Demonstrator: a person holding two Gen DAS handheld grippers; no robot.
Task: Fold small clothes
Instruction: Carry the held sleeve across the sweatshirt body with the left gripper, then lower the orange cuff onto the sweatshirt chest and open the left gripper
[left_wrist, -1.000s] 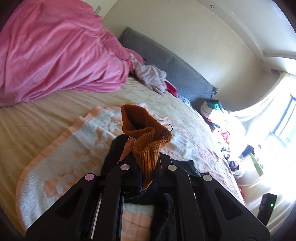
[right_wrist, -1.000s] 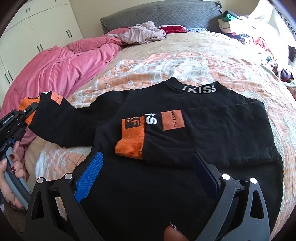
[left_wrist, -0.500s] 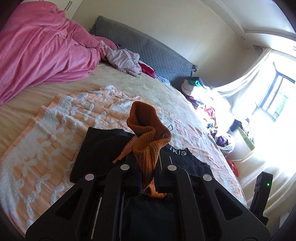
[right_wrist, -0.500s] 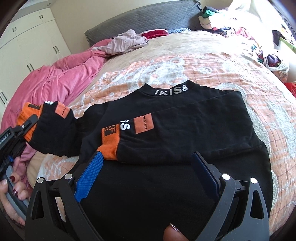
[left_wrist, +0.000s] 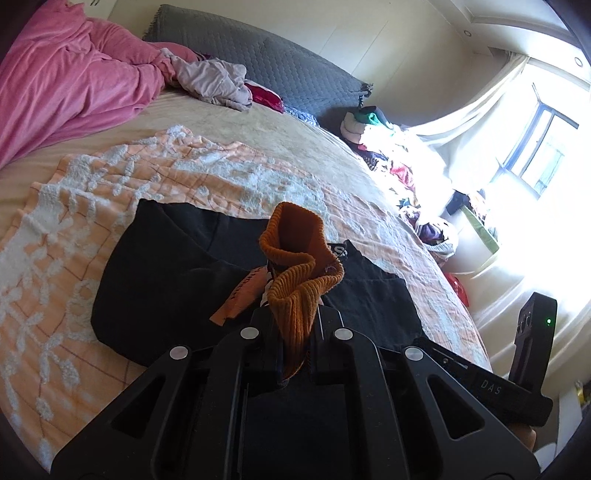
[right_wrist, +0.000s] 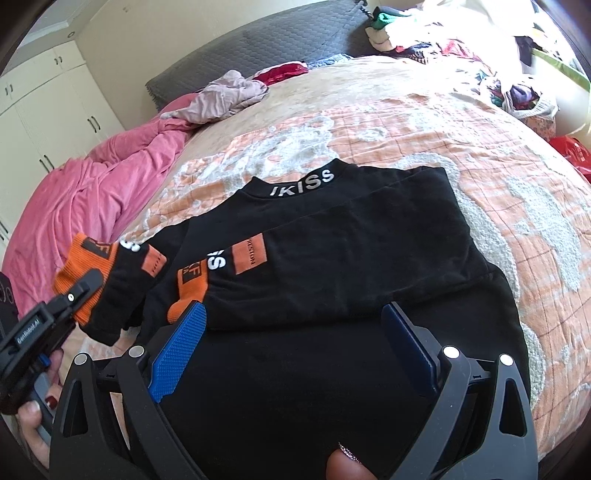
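Black sweatshirt (right_wrist: 332, 266) lies flat on the orange blanket (right_wrist: 480, 155), one sleeve already folded across the chest. Left gripper (left_wrist: 295, 332) is clamped on the other sleeve's orange cuff (left_wrist: 295, 280), lifted beside the sweatshirt; right gripper (right_wrist: 291, 350) hovers spread wide over its hem. Soft, light, floppy fabric, so the ribbed cuff looks like the firmest grip.

I see a matt black cloth sweatshirt (right_wrist: 332, 258) with a ribbed orange knit cuff (left_wrist: 299, 273), a tufted peach bedspread (right_wrist: 498, 166), a plush pink blanket (left_wrist: 66, 81) upper left, and textured blue fingers (right_wrist: 177, 347).

The sweater (right_wrist: 332, 280) lies on the blanket (right_wrist: 461, 140), the quilt (right_wrist: 92, 192) to its left.
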